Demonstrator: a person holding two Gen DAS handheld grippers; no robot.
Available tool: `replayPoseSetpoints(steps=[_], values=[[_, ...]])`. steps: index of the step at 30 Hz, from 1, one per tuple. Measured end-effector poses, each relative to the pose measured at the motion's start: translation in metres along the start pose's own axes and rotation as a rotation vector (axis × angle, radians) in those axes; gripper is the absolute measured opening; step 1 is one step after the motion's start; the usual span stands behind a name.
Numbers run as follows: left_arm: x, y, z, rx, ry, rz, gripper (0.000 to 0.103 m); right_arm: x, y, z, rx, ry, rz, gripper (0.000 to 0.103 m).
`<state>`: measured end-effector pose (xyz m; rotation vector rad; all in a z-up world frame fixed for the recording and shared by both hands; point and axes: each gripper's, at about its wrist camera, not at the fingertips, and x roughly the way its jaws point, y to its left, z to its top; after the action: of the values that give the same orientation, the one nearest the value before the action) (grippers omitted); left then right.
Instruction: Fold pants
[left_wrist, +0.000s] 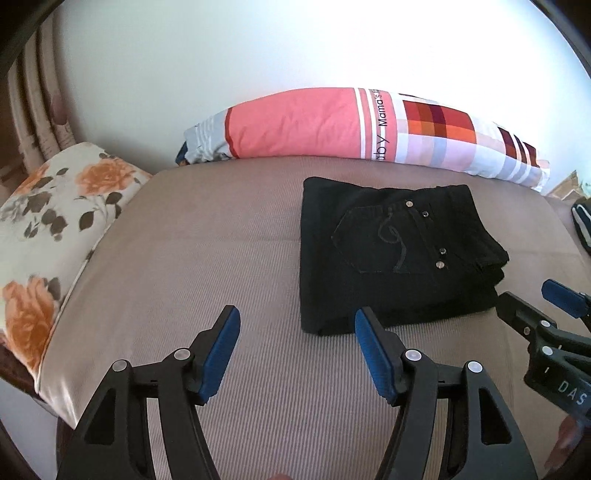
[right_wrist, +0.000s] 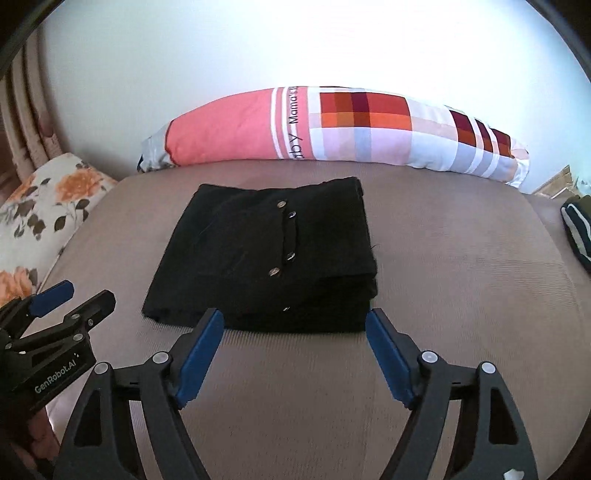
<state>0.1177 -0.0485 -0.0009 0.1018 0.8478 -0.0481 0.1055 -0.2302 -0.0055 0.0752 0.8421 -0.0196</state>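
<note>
Black pants (left_wrist: 391, 254) lie folded into a compact stack on the beige bed (left_wrist: 221, 258), back pocket and metal studs facing up. They also show in the right wrist view (right_wrist: 266, 254). My left gripper (left_wrist: 295, 325) is open and empty, just in front of the stack's near left corner. My right gripper (right_wrist: 295, 325) is open and empty, just in front of the stack's near edge. The right gripper also shows at the right edge of the left wrist view (left_wrist: 532, 302), and the left gripper at the left edge of the right wrist view (right_wrist: 74, 295).
A long pink and checked pillow (left_wrist: 351, 125) lies along the white wall behind the pants. A floral cushion (left_wrist: 55, 221) sits at the bed's left edge. A dark striped item (right_wrist: 576, 229) lies at the far right. Curtains (left_wrist: 33, 110) hang at left.
</note>
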Motion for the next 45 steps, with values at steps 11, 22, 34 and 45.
replayPoseSetpoints(steps=[11, 22, 34, 45], values=[[-0.011, 0.0, -0.02, -0.02, 0.019, -0.003, 0.065, -0.016, 0.013, -0.017, -0.024, -0.023, -0.018, 0.081], [-0.015, -0.003, -0.027, -0.021, 0.027, -0.004, 0.065, -0.018, 0.016, -0.028, -0.023, -0.013, -0.006, 0.081], [-0.017, -0.006, -0.029, -0.013, 0.021, 0.007, 0.065, -0.015, 0.02, -0.033, -0.034, 0.006, 0.006, 0.082], [-0.013, -0.007, -0.03, -0.002, 0.03, 0.007, 0.065, -0.011, 0.02, -0.035, -0.03, 0.018, 0.007, 0.082]])
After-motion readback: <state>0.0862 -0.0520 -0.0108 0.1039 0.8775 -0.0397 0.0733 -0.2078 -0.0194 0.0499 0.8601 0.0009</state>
